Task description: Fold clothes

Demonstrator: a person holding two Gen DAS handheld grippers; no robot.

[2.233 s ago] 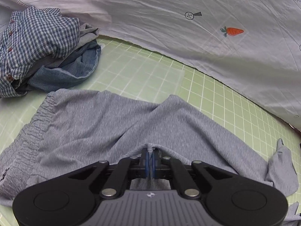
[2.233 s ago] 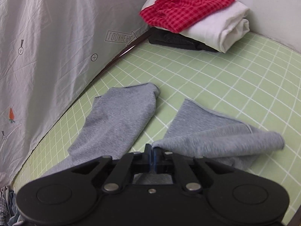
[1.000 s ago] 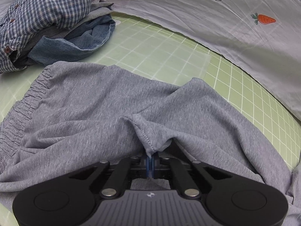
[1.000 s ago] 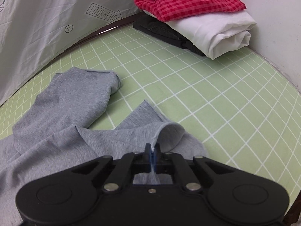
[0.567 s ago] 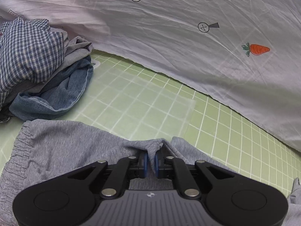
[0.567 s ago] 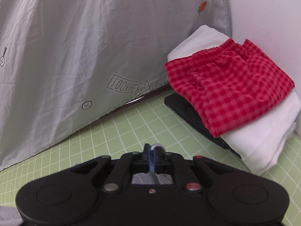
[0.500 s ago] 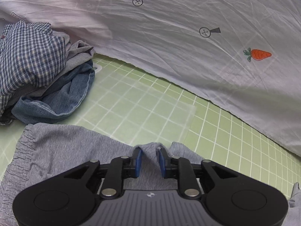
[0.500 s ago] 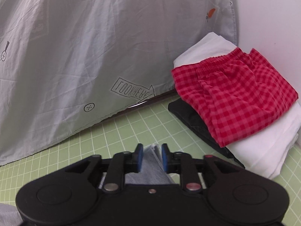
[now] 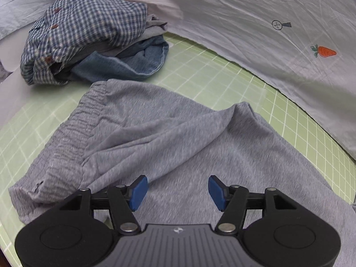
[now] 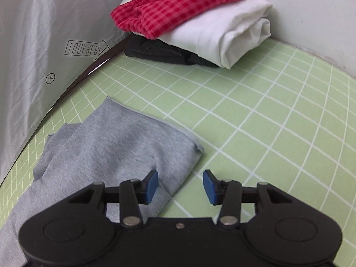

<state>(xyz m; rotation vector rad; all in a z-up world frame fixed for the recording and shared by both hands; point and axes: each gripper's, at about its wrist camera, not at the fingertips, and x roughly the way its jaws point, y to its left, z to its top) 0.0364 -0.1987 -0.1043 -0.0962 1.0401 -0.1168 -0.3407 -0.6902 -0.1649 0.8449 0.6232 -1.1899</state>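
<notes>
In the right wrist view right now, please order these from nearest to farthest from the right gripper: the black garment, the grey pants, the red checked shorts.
From the right gripper:
1. grey pants, just ahead, to the left.
2. black garment, far ahead, bottom of the stack.
3. red checked shorts, top of the stack, farthest back.

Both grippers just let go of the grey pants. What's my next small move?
Probably bring the right gripper down on the leg ends and carry them toward the waistband: both grippers are open, and the grey pants lie leg over leg, still full length.
</notes>
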